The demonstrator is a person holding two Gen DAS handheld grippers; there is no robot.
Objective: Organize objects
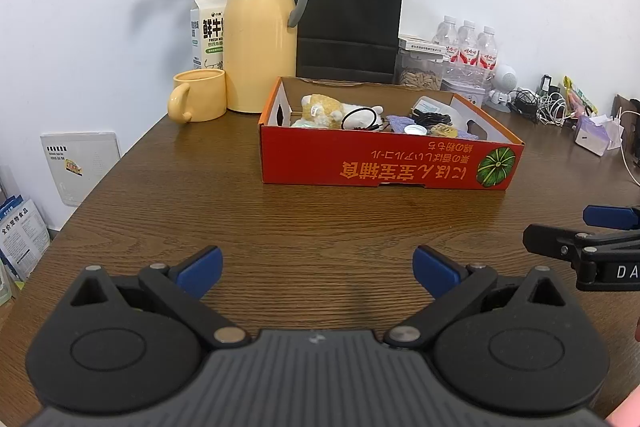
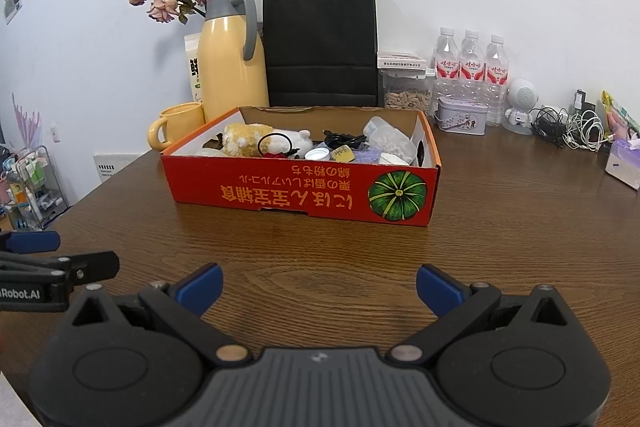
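Red box [image 2: 304, 187] at 12 o'clock on the worktop [image 2: 360, 259], well ahead of both tools. Inside, heaped together: plush toy [image 2: 244, 141], black hair tie [image 2: 276, 143], black cable [image 2: 344, 139], clear beaded container [image 2: 390, 139], small lid [image 2: 318, 155]. Likely gathered there to keep the bare wood free. Left gripper [image 1: 318, 273] at 6 o'clock, jaws spread wide, empty. Right gripper [image 2: 319, 287] likewise, jaws apart, holding nothing. Fits either loose items already boxed, or contents awaiting sorting.

Left gripper [image 1: 318, 273], right gripper [image 2: 319, 291]: black bodies, blue finger pads, silver pivot screws, ribbed grey housing, white lettering.
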